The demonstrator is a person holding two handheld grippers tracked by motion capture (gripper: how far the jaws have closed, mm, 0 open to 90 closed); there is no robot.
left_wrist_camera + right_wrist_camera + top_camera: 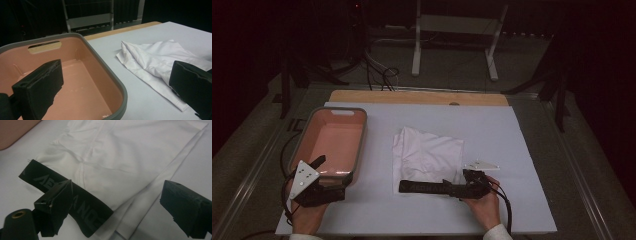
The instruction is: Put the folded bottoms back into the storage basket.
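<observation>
A white garment (427,152) lies flattened in the middle of the pale table, with a black lettered waistband (422,187) along its near edge. My right gripper (454,186) rests at the waistband's right end. In the right gripper view it stands open (117,188), one jaw over the waistband (82,202) and the other out past the cloth's (130,152) folded edge. My left gripper (333,176) is open at the near corner of a pink basin (359,145) with a grey rim. Its jaws straddle that rim (107,67), and the garment (155,60) lies off to their right.
The basin holds nothing and has a handle slot (45,47) in its far wall. A wooden strip (417,96) borders the table's far edge. Beyond it, on the dim floor, stand a white metal frame (454,40) and loose cables (382,75).
</observation>
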